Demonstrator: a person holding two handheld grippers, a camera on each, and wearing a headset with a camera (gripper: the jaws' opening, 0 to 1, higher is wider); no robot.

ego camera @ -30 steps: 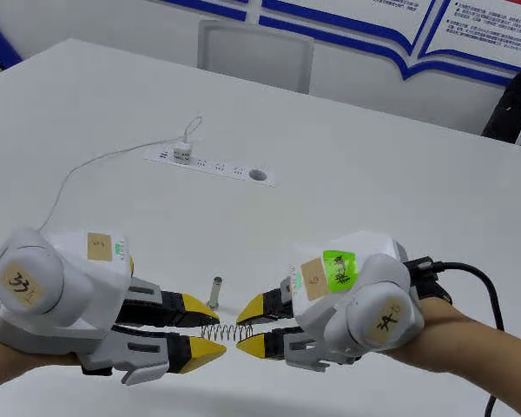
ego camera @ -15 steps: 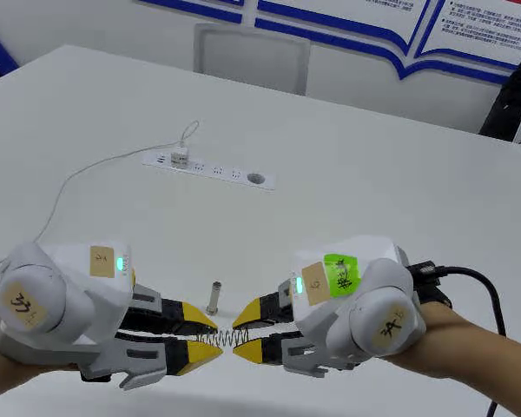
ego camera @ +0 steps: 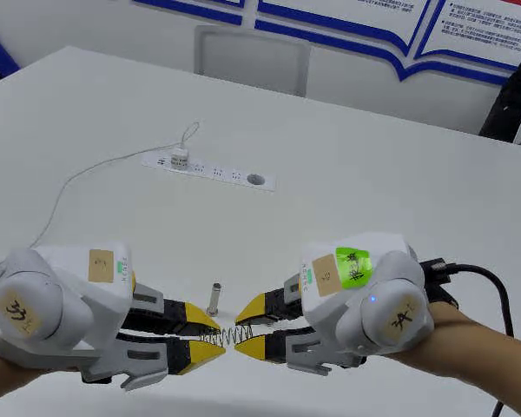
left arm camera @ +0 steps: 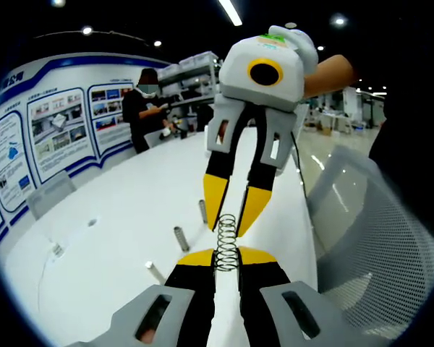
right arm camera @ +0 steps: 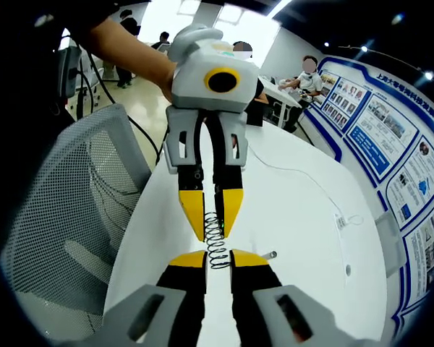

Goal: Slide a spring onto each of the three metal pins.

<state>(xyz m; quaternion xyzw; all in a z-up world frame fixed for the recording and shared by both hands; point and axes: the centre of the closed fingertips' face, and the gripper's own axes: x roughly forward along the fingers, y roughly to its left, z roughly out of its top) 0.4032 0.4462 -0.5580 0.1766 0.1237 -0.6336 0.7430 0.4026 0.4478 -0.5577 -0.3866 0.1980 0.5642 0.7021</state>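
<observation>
- While the left gripper [ego camera: 207, 334] and the right gripper [ego camera: 250, 328] face each other tip to tip low over the white table [ego camera: 373, 174], one small coiled spring [ego camera: 228, 334] spans the short gap between them.
- Each claw looks pinched closed on one end of the spring. Both gripper views show the coil running from one pair of yellow tips to the other.
- On the table beside the grippers, the left gripper view shows the metal pins [left arm camera: 181, 237] in a loose row, all bare. The smallest one is too small to tell whether it stands upright.
- In the head view, an upright pin [ego camera: 214, 297] stands just behind the spring.
- Likely risk: with both ends clamped, pushing the grippers together could make the thin spring bow and flick out sideways.
- Likely risk: letting go with one claw leaves the spring hanging from a small pinch, so it may droop or twist and miss the pin top.
- Likely risk: a jaw tip brushing the nearby pin could knock it over, since nothing visible holds it in place.
- Count: one spring, three pins, two grippers.
- Further back on the table are one power strip [ego camera: 213, 169] with one white cable [ego camera: 78, 187], and one chair [ego camera: 252, 56] beyond the far edge.
</observation>
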